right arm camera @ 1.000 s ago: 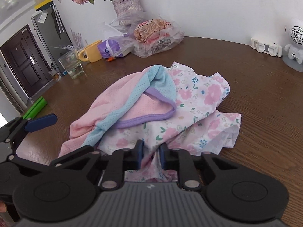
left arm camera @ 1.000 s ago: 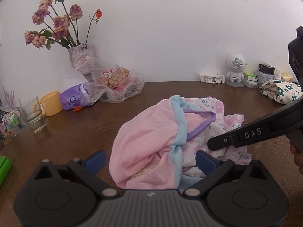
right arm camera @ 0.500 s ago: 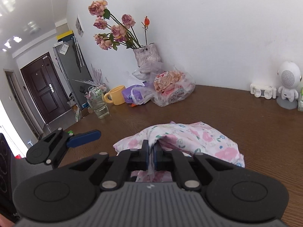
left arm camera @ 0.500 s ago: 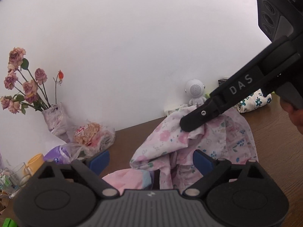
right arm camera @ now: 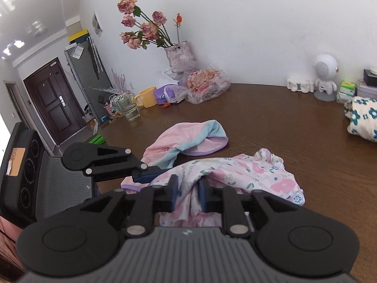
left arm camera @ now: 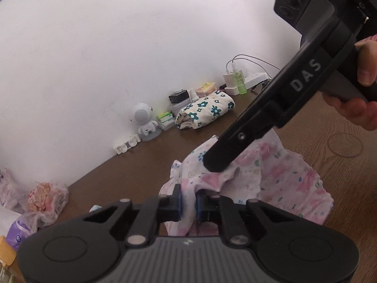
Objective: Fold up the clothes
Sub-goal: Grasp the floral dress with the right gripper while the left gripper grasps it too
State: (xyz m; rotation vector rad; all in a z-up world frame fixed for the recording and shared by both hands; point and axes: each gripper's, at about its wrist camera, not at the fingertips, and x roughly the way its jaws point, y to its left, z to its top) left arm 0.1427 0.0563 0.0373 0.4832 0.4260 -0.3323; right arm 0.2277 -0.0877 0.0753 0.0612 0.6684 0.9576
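Left wrist view: the left gripper [left arm camera: 188,204] has just been closing, and its blue fingers [left arm camera: 179,202] now pinch a fold of the floral garment [left arm camera: 289,176] between them. The rest of that cloth spreads ahead and to the right of the fingers on the brown surface [left arm camera: 141,165]. Above it, the right gripper [left arm camera: 218,161] comes in from the upper right, held by a hand [left arm camera: 362,89], its tip against the cloth. Well beyond the fingers, by the wall, lies a folded cream cloth with blue flowers [left arm camera: 205,112].

Right wrist view: the right gripper's [right arm camera: 187,194] fingers [right arm camera: 173,192] have just been opening and stand partly apart. The floral garment [right arm camera: 259,172] is bunched in the gap between them; whether the pads press on it I cannot tell. The left gripper [right arm camera: 150,176] reaches in from the left and meets the same cloth just beside these fingers. Ahead of them lies the pink mesh garment [right arm camera: 179,139], apart from the floral one.
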